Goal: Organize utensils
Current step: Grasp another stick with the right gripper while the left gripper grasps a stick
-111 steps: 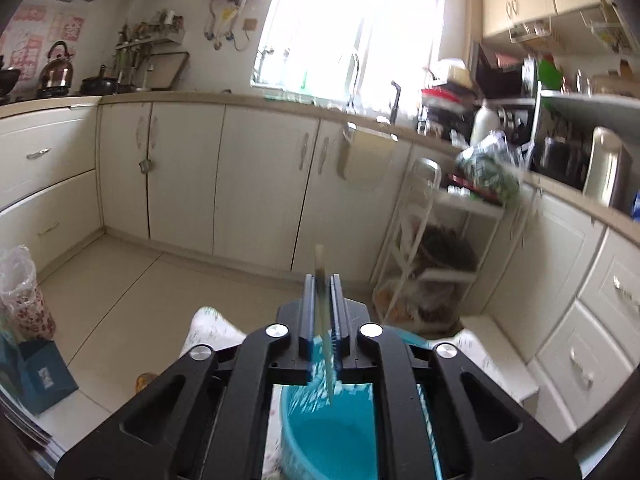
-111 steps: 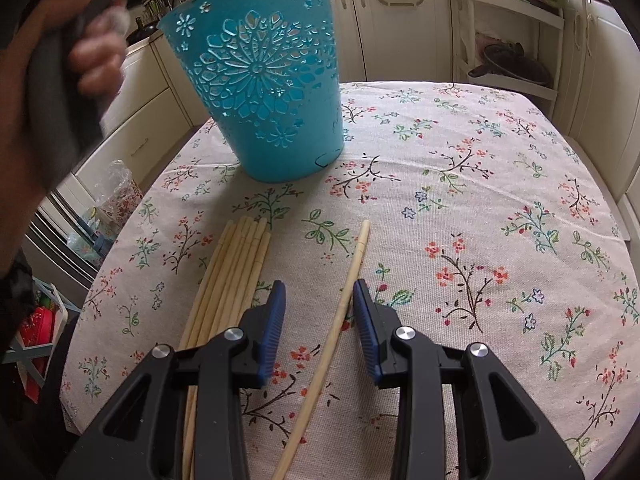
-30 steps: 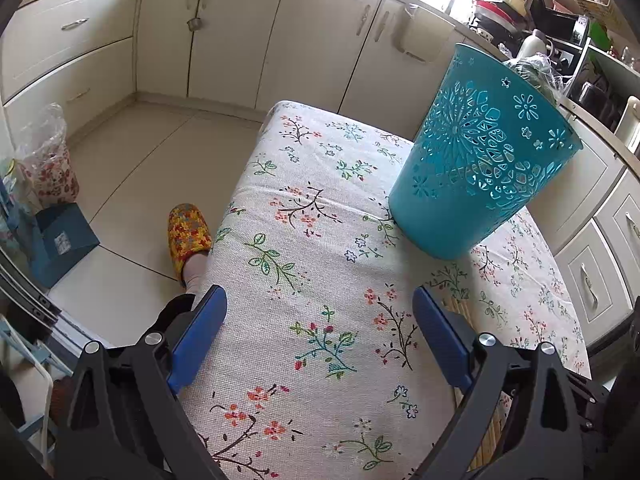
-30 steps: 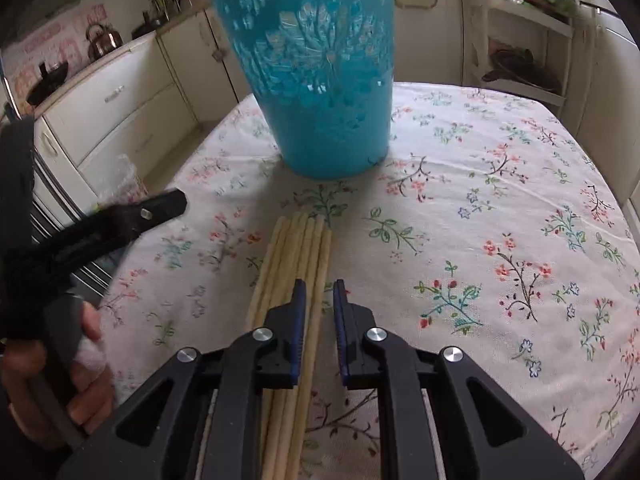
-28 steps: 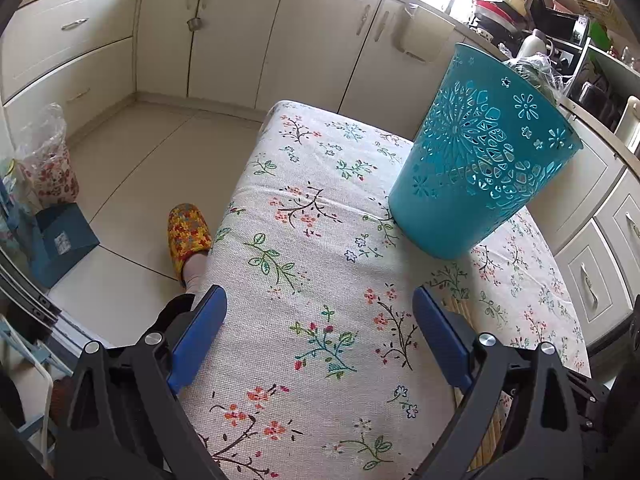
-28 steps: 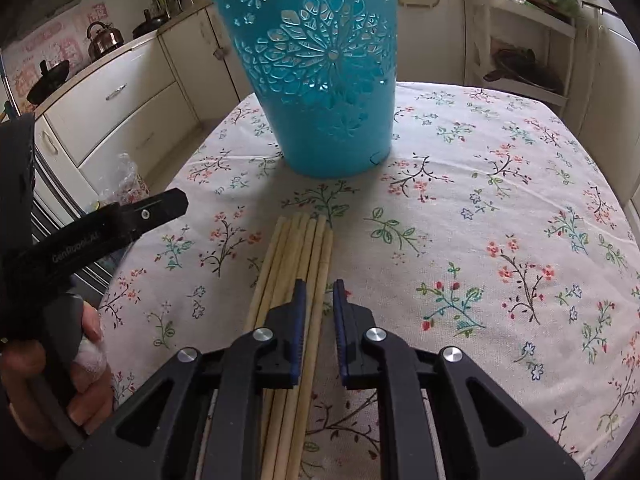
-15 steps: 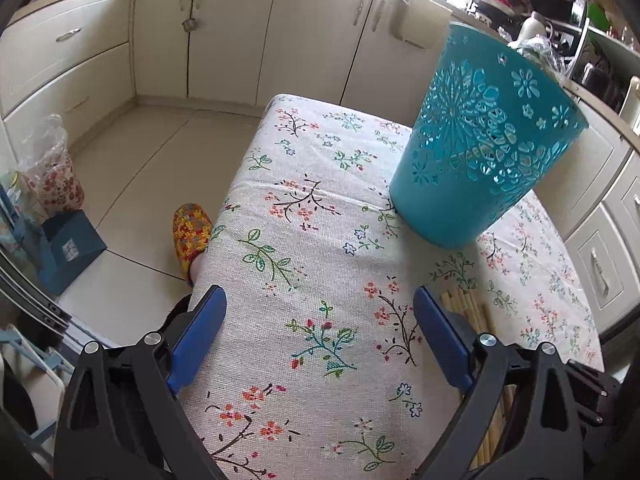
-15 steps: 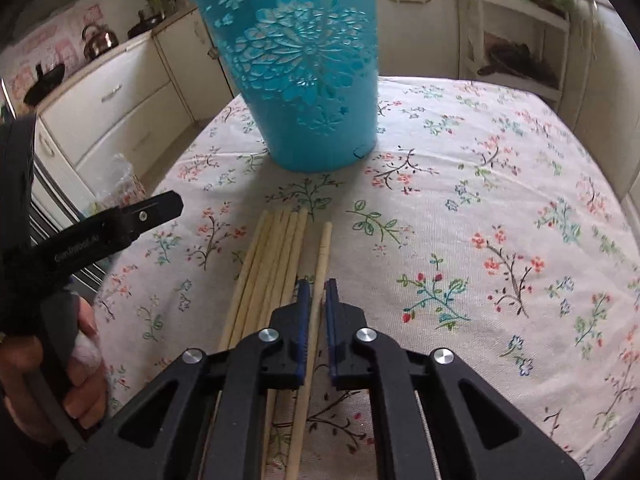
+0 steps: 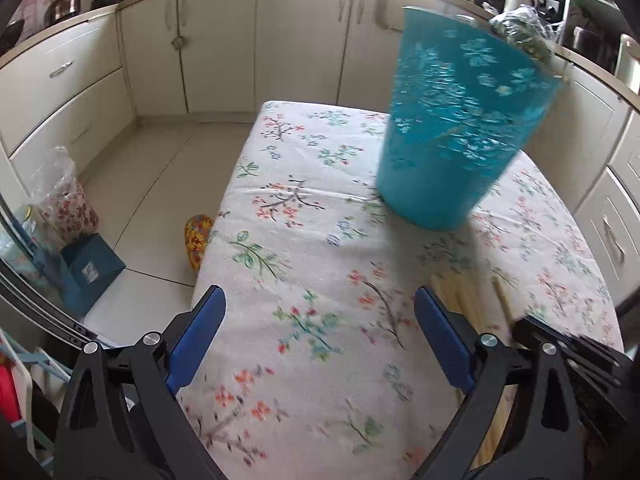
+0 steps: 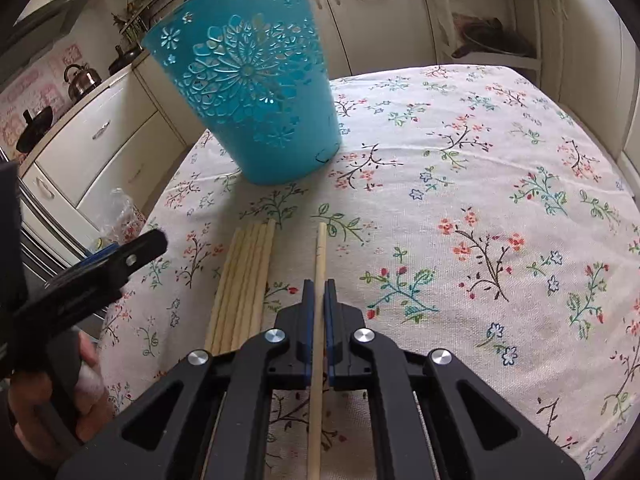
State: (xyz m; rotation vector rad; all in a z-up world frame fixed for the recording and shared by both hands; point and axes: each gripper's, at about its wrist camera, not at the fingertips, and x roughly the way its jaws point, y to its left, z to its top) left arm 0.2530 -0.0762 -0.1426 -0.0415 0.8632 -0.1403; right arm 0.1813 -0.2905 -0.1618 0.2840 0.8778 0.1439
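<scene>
A teal cut-out basket (image 10: 256, 100) stands upright on the floral tablecloth (image 10: 460, 184). Several pale wooden chopsticks (image 10: 244, 284) lie side by side in front of it. My right gripper (image 10: 319, 284) is shut on one chopstick (image 10: 320, 256), which sits apart from the bundle and points toward the basket. In the left wrist view the basket (image 9: 460, 136) is at the upper right and the chopstick tips (image 9: 464, 300) show by the right finger. My left gripper (image 9: 320, 336) is wide open over bare cloth, with nothing between its blue pads (image 9: 440, 332).
The table's left edge (image 9: 224, 216) drops to a tiled floor with a patterned slipper (image 9: 196, 236), a blue box (image 9: 92, 268) and a plastic bag (image 9: 60, 196). Cream kitchen cabinets (image 9: 224, 40) surround the table. A hand (image 10: 76, 392) holds the left gripper at the right wrist view's left edge.
My right gripper has closed fully on one chopstick and drawn it to the right, away from the bundle. The left gripper has drifted a little, still wide open.
</scene>
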